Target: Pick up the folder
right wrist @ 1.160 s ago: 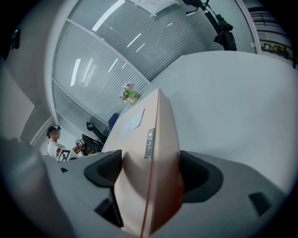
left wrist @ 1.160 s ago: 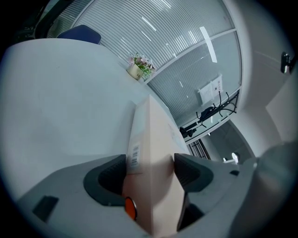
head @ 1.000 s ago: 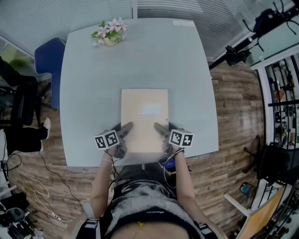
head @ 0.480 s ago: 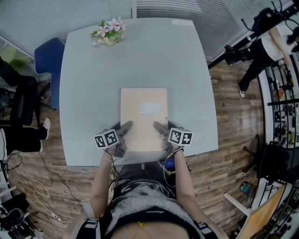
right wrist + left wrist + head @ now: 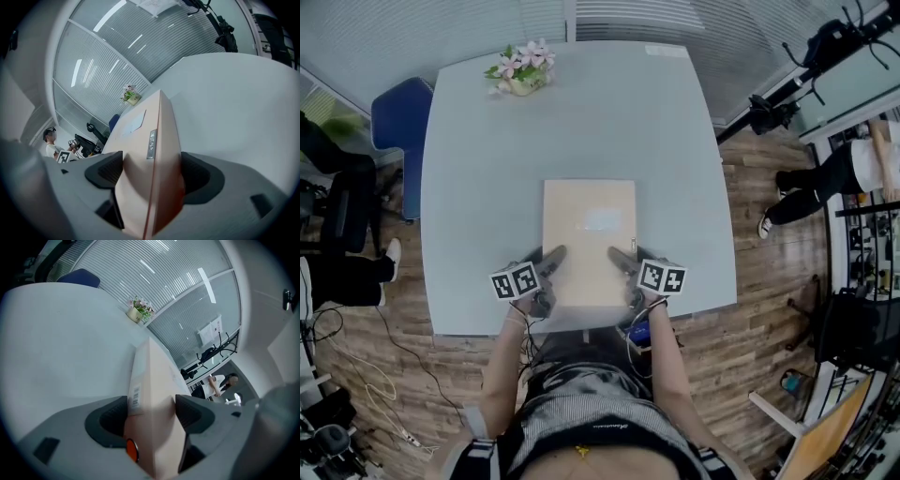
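A tan box folder (image 5: pixel 589 239) lies on the pale grey table (image 5: pixel 478 187), near the front edge. My left gripper (image 5: pixel 546 267) is shut on its near left corner and my right gripper (image 5: pixel 623 265) is shut on its near right corner. In the left gripper view the folder (image 5: pixel 157 380) fills the gap between the dark pads (image 5: pixel 112 416), with a barcode sticker on its side. The right gripper view shows the folder (image 5: pixel 152 140) pinched edge-on by my right gripper (image 5: pixel 152 174). Whether the folder is off the table I cannot tell.
A small pot of flowers (image 5: pixel 520 67) stands at the table's far left. A blue chair (image 5: pixel 394 122) is beside the table's left edge. A black stand (image 5: pixel 769 105) and a walking person (image 5: pixel 825 183) are on the wooden floor to the right.
Both grippers and the folder stay almost where they were. The person at the far right has walked down along the floor.
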Tool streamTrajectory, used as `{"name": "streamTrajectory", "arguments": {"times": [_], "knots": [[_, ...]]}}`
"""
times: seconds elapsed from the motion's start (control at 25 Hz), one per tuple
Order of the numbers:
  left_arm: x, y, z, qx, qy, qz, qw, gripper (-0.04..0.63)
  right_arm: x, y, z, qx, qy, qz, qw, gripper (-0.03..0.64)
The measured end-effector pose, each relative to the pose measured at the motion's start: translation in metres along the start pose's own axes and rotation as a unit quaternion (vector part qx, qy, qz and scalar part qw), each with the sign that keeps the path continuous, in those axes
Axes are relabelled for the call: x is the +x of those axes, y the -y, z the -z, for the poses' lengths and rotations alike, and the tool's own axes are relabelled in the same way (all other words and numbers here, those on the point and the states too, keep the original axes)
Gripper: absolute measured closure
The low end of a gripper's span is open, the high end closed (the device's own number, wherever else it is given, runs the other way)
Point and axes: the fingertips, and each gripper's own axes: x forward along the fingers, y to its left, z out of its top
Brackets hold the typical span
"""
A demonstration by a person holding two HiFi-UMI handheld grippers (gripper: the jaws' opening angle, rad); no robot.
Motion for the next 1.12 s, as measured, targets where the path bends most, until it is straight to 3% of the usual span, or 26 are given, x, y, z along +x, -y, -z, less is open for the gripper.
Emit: {"name": "streamTrajectory", "arguments": {"times": [0.36,0.68,1.12], "knots": [[-0.012,0.009,-0.008,0.000,0.016,-0.007,0.9998,0.288,-0.006,-0.014,-0.010,-0.016,-0.007,-0.002,1.000,0.229],[-0.036,0.035,-0.045,0.035,0.059,-0.009,0.9976,0.288,-0.027,-0.044,-0.040,-0.047,0.019,-0.006,0.999,0.229],[-0.060,0.071,-0.065,0.044,0.083,0.004,0.9956,0.288,-0.056,-0.079,-0.067,-0.067,0.038,-0.016,0.997,0.227]]}}
